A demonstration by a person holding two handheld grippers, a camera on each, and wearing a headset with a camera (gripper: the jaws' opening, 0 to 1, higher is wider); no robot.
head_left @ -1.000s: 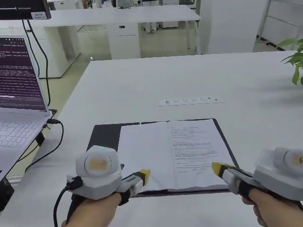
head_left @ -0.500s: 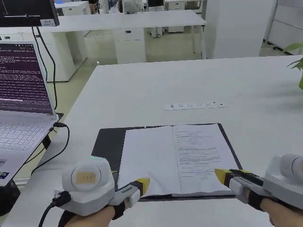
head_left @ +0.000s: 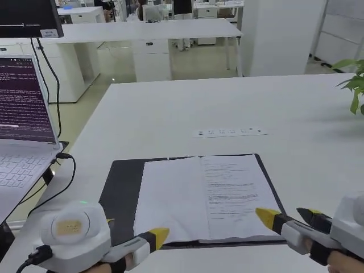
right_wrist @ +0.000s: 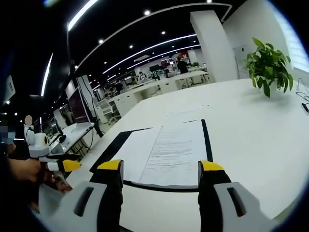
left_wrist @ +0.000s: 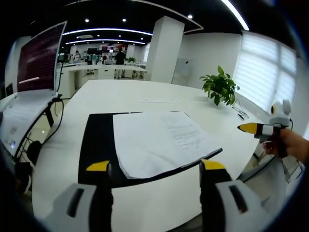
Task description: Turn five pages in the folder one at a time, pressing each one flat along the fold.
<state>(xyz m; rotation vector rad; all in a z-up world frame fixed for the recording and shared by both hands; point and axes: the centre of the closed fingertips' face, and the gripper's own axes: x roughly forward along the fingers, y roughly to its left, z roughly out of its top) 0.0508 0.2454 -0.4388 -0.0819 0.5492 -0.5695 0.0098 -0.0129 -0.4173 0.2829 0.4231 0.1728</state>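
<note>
A black folder lies open on the white table, a blank page on its left half and a printed page on its right. Both pages lie flat. My left gripper hovers off the folder's near left corner, jaws wide open and empty. My right gripper hovers off the near right corner, open too, touching nothing. In the left gripper view the folder lies just beyond my left gripper, and the right gripper shows at the right. In the right gripper view the folder lies ahead of my right gripper.
An open laptop with a cable sits off the table's left edge. A white power strip lies beyond the folder. A potted plant stands at the far right. The table stretches wide behind the folder.
Both grippers have drawn back toward me, off the folder's near edge. The right gripper's two tips now show apart. The pages have not moved.
</note>
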